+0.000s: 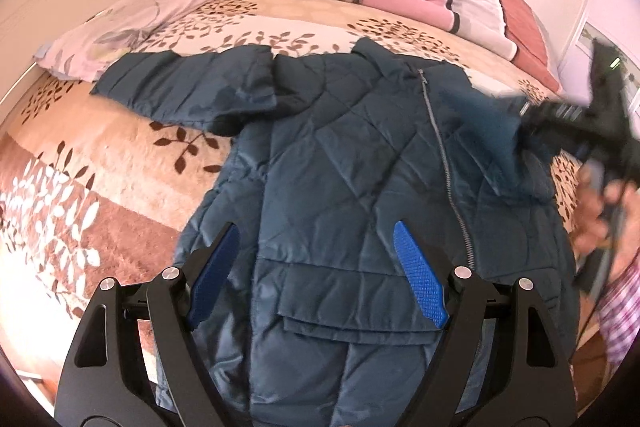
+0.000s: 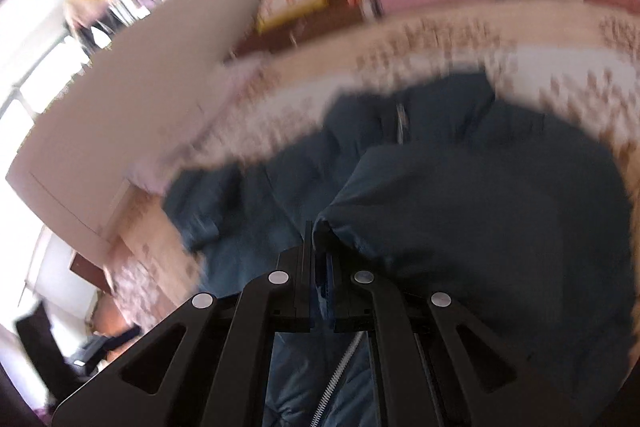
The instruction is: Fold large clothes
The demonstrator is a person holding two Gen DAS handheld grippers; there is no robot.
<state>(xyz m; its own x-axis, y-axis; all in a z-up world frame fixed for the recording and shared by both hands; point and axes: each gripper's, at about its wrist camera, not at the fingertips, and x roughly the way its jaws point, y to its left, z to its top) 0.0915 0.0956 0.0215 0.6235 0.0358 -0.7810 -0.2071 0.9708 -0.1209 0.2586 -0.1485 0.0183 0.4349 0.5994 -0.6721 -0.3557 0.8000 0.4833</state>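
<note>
Bedspread [image 1: 120, 155], beige with a brown leaf print, is covering the bed and carrying everything else; its near edge is running out of frame. Blue quilted jacket [image 1: 344, 163] is lying front-up on it, zipper [image 1: 442, 155] slanting, one sleeve stretching toward a lilac pillow [image 1: 128, 27]; the hem is cut off below. Left gripper [image 1: 316, 267] is hovering above the lower jacket, fingers spread wide, gripping nothing. Right gripper [image 2: 316, 247], a dark smear in the left view, is pinching a fold of jacket fabric, jaws almost closed; its own view is heavily blurred. Checked sleeve [image 1: 618, 311] is showing only in the left view.
</note>
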